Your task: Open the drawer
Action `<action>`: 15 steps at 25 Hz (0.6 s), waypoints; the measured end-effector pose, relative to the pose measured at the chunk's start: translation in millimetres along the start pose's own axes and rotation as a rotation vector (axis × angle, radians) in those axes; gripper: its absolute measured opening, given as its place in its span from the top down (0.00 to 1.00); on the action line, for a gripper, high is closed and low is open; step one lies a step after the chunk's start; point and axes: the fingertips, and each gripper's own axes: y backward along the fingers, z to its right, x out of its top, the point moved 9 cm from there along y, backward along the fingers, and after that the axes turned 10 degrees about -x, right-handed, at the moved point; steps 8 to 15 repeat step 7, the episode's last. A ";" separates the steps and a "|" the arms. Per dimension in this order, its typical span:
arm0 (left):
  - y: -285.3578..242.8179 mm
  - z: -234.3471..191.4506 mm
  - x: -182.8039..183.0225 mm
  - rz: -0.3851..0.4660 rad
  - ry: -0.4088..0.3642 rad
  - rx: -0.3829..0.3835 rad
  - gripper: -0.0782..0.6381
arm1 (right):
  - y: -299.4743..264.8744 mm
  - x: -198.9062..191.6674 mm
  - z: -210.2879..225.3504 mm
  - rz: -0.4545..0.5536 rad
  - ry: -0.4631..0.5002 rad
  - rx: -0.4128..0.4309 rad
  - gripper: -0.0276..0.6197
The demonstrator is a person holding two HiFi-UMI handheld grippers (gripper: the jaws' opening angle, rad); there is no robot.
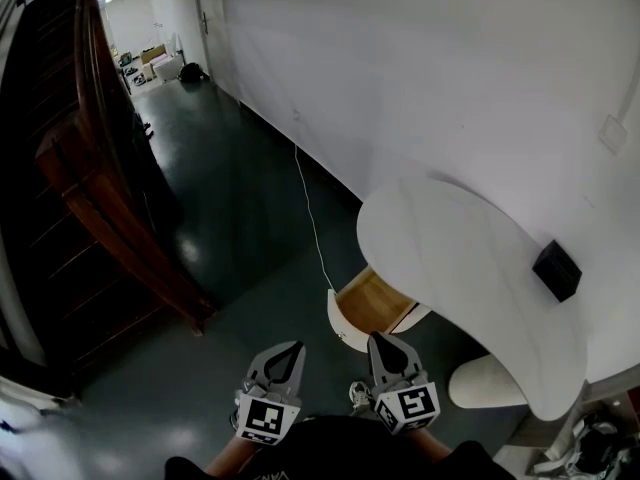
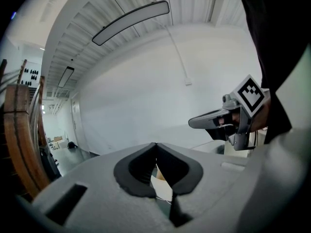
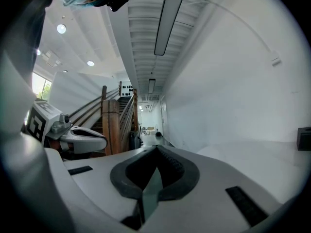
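Note:
A drawer (image 1: 372,304) with a pale wooden inside and a white curved front stands pulled out from under the white rounded tabletop (image 1: 450,248). My left gripper (image 1: 283,353) and right gripper (image 1: 388,348) hang side by side just short of the drawer front, touching nothing. Both are shut and empty. In the left gripper view the jaws (image 2: 156,144) meet at the tips, and the right gripper (image 2: 214,119) shows off to the right. In the right gripper view the jaws (image 3: 156,147) are likewise together, with the left gripper (image 3: 82,138) at the left.
A small black box (image 1: 556,270) lies on the tabletop near the white wall. A thin white cord (image 1: 310,213) runs down the wall to the dark floor by the drawer. A wooden staircase (image 1: 100,198) stands at the left. A white rounded base (image 1: 485,380) sits under the table at right.

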 end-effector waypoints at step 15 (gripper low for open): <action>-1.7 -0.1 0.8 -0.030 0.051 0.011 0.87 | -4.0 -1.5 1.1 0.003 0.006 0.001 0.95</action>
